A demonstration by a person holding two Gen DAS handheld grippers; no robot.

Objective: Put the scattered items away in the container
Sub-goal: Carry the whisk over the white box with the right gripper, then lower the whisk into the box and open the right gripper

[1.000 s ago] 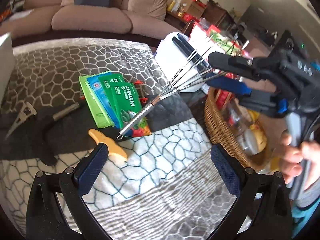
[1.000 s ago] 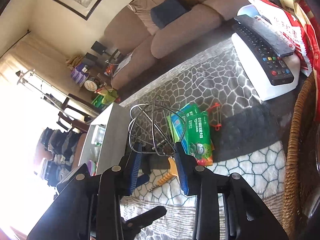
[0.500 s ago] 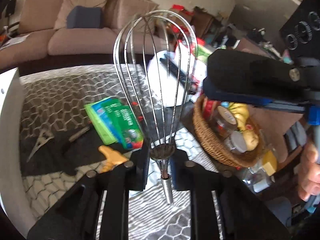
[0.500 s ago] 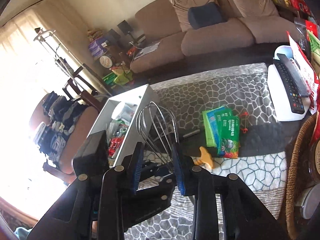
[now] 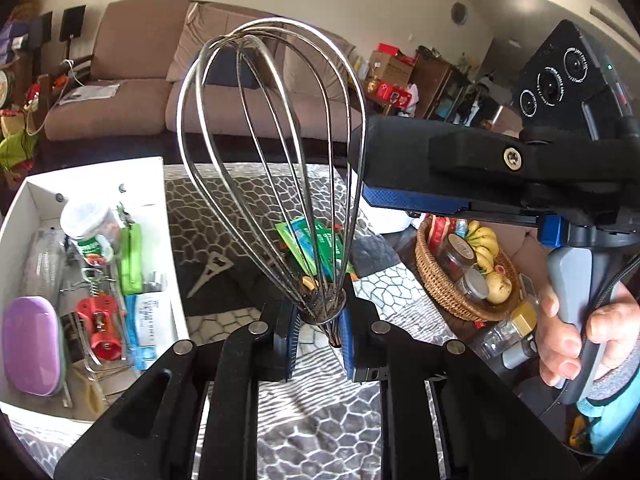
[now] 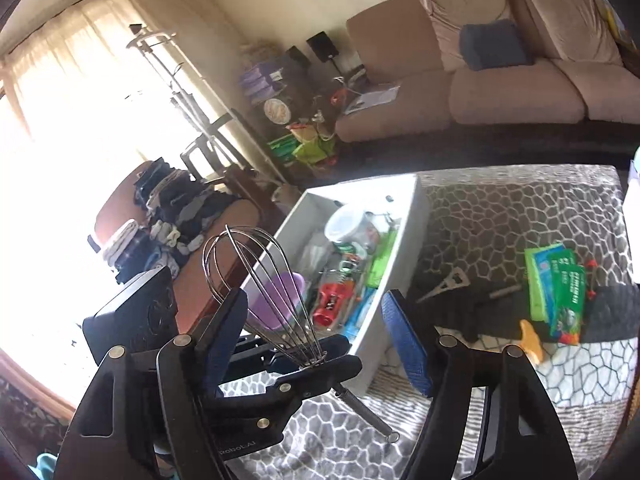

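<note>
My left gripper (image 5: 316, 336) is shut on the neck of a steel whisk (image 5: 324, 308), whose wire head stands upright in front of the camera. In the right wrist view the left gripper (image 6: 312, 364) holds the whisk (image 6: 364, 412) with the handle sticking out towards me. My right gripper (image 6: 316, 294) has its jaws opening; the wire head stands between them near the left pad, and neither pad presses on it. The white box (image 6: 404, 240) lies just beyond, holding several items. Green packets (image 6: 556, 284), a bottle opener (image 6: 444, 284) and an orange piece (image 6: 532, 340) lie on the patterned cloth.
A wicker basket (image 5: 440, 292) with bananas and jars stands at the table's right edge, small bottles beside it. A person's hand (image 5: 560, 340) grips the right gripper's handle. The box (image 5: 160, 168) holds a purple case, a red corkscrew and a jar. A sofa stands behind.
The whisk has passed from the right gripper to the left, which shut on its neck. The right jaws have spread apart. Both grippers rose and swung left towards the white box.
</note>
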